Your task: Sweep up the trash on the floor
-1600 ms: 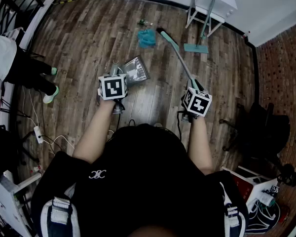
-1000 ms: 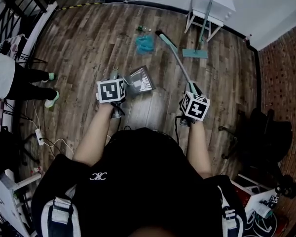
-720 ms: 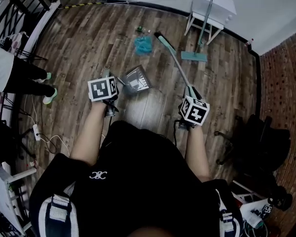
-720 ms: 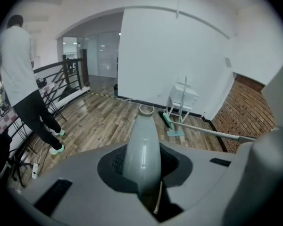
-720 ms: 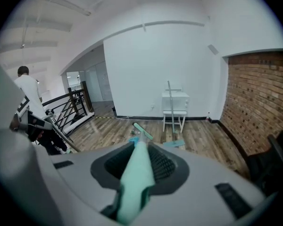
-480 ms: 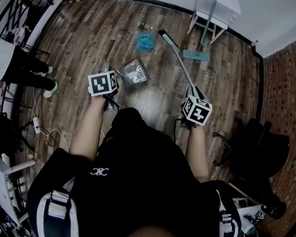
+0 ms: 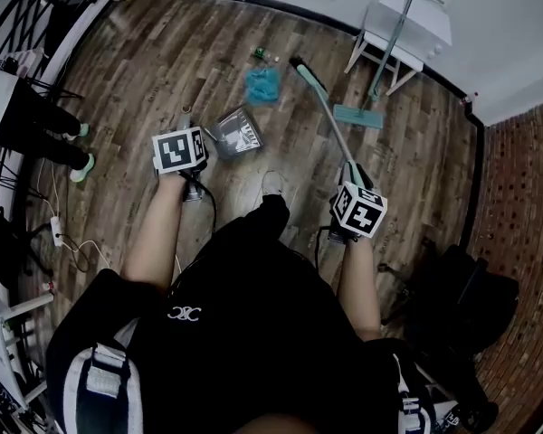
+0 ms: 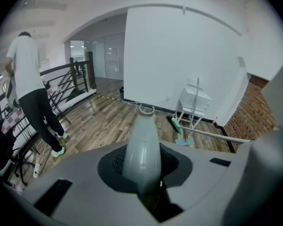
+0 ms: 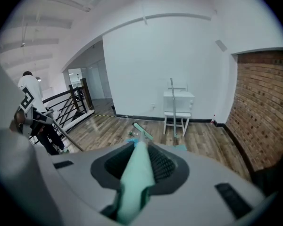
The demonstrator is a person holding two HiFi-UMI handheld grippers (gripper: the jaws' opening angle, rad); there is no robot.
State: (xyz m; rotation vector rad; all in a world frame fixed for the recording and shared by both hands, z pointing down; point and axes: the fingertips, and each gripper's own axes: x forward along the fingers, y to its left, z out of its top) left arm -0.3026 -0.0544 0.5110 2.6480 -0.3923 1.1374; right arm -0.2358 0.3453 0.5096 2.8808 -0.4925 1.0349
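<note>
Trash [image 7: 263, 85], a blue wad, lies on the wooden floor [image 7: 145, 70]. Right gripper [image 7: 350, 174] clamps the green broom handle [image 9: 137, 171]; left gripper [image 8: 144, 185] pinches the grey dustpan handle [image 8: 141, 142]. Broom head [image 7: 300, 65] sits just beside the trash. Print on the dustpan [image 7: 235, 132], possibly a label, is unreadable.

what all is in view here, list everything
broom: one, teal, head on floor by the trash
dustpan: one, grey, ahead of left gripper
crumpled trash: one, blue, floor beside broom head
small litter: few bits, greenish, floor beyond blue trash
mop: one, teal, leaning at table
table: one, white, against wall
bystander: one, black trousers, far left
left gripper: grey, shut on dustpan handle
right gripper: grey, shut on broom handle
</note>
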